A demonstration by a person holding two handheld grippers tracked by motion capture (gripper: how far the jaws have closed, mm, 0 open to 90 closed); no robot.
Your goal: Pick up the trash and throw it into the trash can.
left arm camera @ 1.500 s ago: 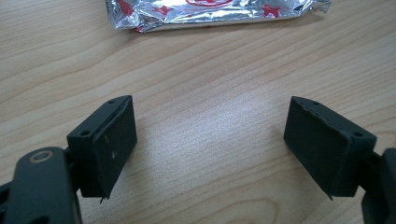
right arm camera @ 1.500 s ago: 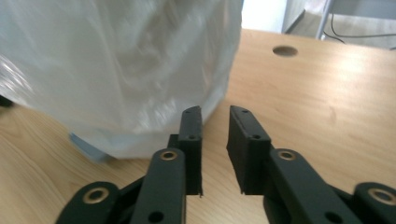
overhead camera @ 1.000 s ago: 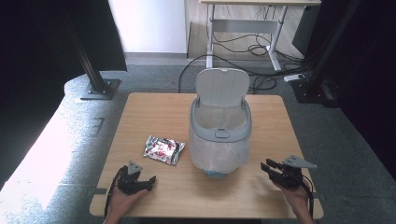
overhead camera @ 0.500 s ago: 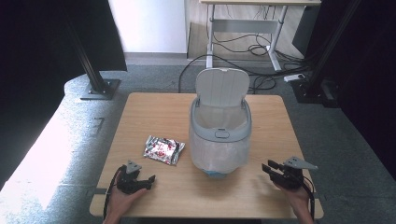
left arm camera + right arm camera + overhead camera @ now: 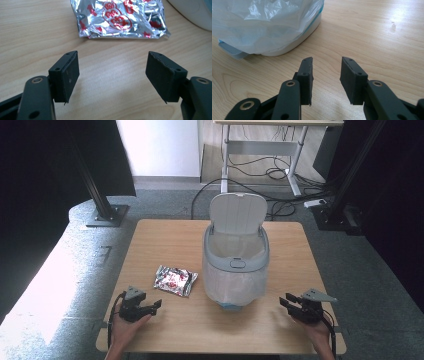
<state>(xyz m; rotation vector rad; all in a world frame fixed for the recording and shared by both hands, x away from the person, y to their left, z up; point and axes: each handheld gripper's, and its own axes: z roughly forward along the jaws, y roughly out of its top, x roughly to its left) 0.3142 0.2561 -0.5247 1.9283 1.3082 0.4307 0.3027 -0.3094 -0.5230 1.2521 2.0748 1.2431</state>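
Note:
A small grey bin (image 5: 236, 265) with its lid up and a clear bag over its rim stands mid-table. Left of it lies a crinkled silver packet with red print (image 5: 175, 280) (image 5: 120, 18). My left gripper (image 5: 152, 306) (image 5: 112, 75) rests on the table near the front left, open wide, the packet a short way ahead of its jaws. My right gripper (image 5: 285, 303) (image 5: 327, 75) rests at the front right, open with a narrow gap and nothing between its pads, facing the bag-covered base of the bin (image 5: 269, 27).
The wooden table (image 5: 165, 240) has bare room behind and beside the bin. Black stand legs (image 5: 102, 210) and cables (image 5: 270, 170) lie on the floor beyond it, with a desk frame (image 5: 260, 147) at the back.

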